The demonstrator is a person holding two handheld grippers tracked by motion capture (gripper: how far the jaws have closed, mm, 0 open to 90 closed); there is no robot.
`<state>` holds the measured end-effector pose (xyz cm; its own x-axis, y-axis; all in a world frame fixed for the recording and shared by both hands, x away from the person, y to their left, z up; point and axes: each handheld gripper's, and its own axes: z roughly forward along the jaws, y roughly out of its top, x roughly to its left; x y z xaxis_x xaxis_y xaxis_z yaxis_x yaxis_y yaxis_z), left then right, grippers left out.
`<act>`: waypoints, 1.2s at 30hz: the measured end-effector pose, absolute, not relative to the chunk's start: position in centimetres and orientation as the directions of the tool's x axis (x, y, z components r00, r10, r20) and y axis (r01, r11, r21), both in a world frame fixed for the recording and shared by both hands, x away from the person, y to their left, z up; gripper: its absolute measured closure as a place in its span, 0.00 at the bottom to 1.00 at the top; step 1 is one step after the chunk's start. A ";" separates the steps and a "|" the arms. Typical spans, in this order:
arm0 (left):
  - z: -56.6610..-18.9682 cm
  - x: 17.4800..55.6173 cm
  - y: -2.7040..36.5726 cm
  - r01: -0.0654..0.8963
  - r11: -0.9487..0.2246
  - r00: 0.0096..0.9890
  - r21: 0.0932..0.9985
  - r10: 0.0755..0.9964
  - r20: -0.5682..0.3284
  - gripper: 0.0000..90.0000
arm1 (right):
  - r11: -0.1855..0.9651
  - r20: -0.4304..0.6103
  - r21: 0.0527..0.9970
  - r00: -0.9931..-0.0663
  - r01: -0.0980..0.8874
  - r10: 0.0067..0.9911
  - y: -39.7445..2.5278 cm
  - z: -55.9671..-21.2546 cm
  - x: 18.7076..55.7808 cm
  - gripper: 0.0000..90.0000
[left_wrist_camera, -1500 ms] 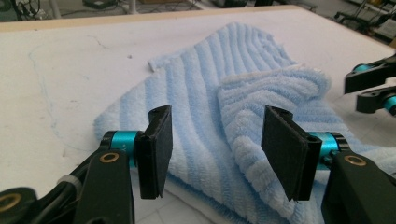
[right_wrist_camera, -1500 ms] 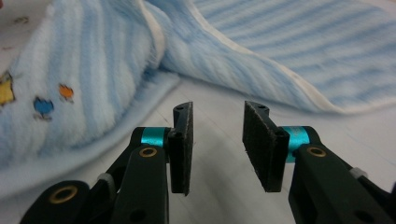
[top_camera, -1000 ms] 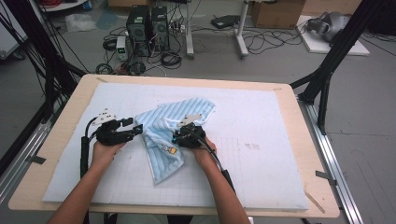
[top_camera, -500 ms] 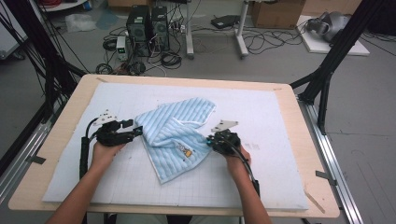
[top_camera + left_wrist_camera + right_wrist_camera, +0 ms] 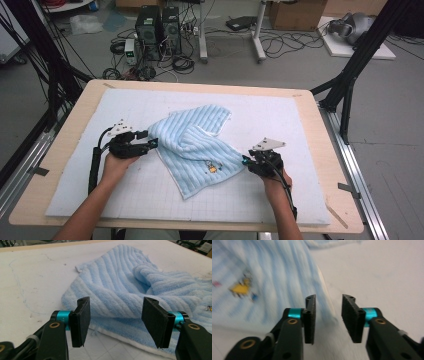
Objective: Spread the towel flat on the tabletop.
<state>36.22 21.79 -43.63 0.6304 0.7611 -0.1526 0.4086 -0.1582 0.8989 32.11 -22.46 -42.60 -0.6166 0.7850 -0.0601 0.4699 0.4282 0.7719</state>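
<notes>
A light blue ribbed towel (image 5: 192, 145) lies crumpled on the white gridded mat (image 5: 280, 120), with a small yellow embroidered figure (image 5: 212, 169) near its front right. My left gripper (image 5: 151, 145) rests at the towel's left edge. In the left gripper view it (image 5: 115, 320) is open, and a thick fold of the towel (image 5: 120, 282) lies just beyond and between its jaws. My right gripper (image 5: 246, 161) sits at the towel's right corner. In the blurred right gripper view it (image 5: 328, 318) is open, with the towel's edge (image 5: 262, 272) running up to the left jaw.
The mat covers a wooden table (image 5: 327, 165). Black frame posts (image 5: 350, 75) stand at the table's right and left (image 5: 55, 75). Computers and cables (image 5: 160, 30) lie on the floor beyond the far edge. Bare mat (image 5: 280, 200) stretches right and in front of the towel.
My right gripper has moved from the towel's middle out to the right, dragging that corner with it and spreading the towel, and now stands open. The left gripper has stayed put.
</notes>
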 end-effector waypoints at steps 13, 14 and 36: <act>-43.7 34.9 21.2 0.405 -0.173 0.658 0.898 0.737 -0.154 0.46 | 0.457 0.061 0.738 -0.724 0.496 0.687 -18.7 -44.7 32.9 0.78; -43.7 34.7 21.1 0.412 -0.183 0.662 0.893 0.733 -0.156 0.46 | 0.452 0.087 0.733 -0.729 0.508 0.679 -18.9 -44.6 32.7 0.81; -45.0 30.5 17.6 0.434 -0.352 0.741 0.829 0.663 -0.107 0.46 | 0.351 0.145 0.836 -0.787 0.422 0.600 -19.4 -43.0 27.4 0.58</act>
<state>30.46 17.57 -44.98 0.7413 0.6626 -0.1070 0.4343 -0.3520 0.8291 27.35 -19.37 -42.98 -0.7868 0.5998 0.1453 0.4219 0.3509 0.8360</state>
